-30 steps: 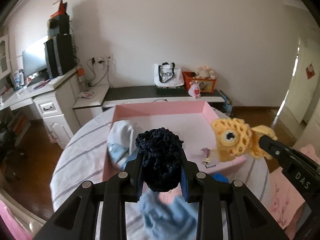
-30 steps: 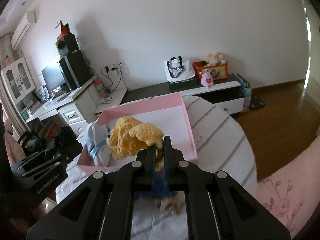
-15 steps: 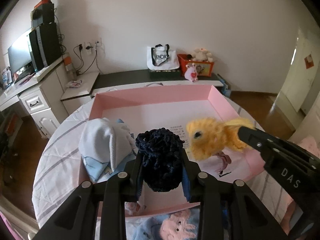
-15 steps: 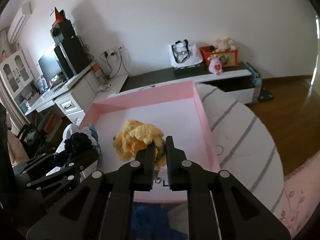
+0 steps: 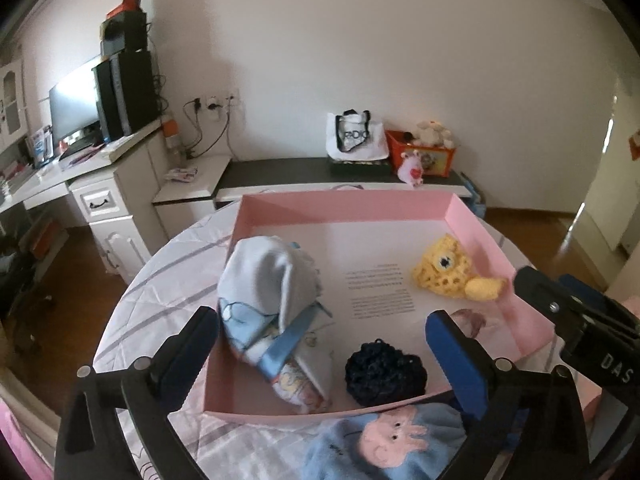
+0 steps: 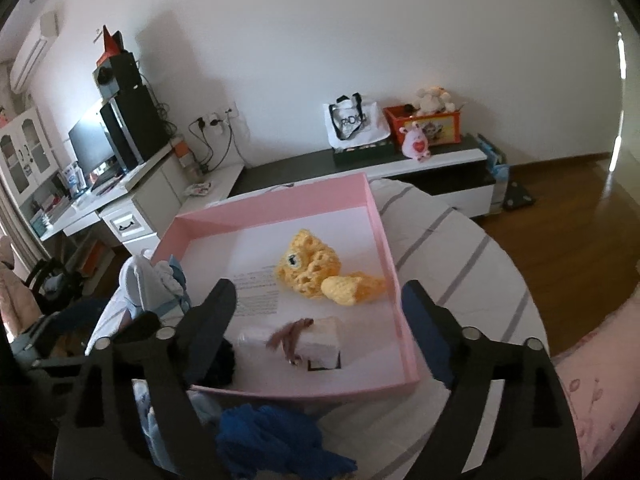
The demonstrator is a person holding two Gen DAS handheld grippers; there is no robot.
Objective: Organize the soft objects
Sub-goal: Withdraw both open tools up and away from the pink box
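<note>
A pink box [image 5: 344,208] [image 6: 390,240] sits on the round striped table. In it lie a dark crochet ball [image 5: 384,372], a yellow crochet toy [image 5: 444,272] [image 6: 312,272], a pale blue cloth bundle [image 5: 268,300] [image 6: 148,284] and a small white packet [image 6: 316,340]. My left gripper [image 5: 324,344] is open and empty, over the box's near edge with the dark ball lying loose between its fingers. My right gripper [image 6: 320,316] is open and empty above the box's near right part. A blue plush with a pink pig face [image 5: 392,440] and a blue knit item [image 6: 272,440] lie on the table in front of the box.
The right gripper shows at the right edge of the left wrist view [image 5: 580,320]. A low cabinet [image 6: 380,160] with a white bag [image 5: 354,136] and an orange toy box [image 5: 424,152] stands by the far wall. A desk with a monitor [image 5: 76,100] is at the left.
Both grippers opened. The dark ball dropped from the left gripper into the box's near edge. The yellow toy was let go by the right gripper and lies in the box.
</note>
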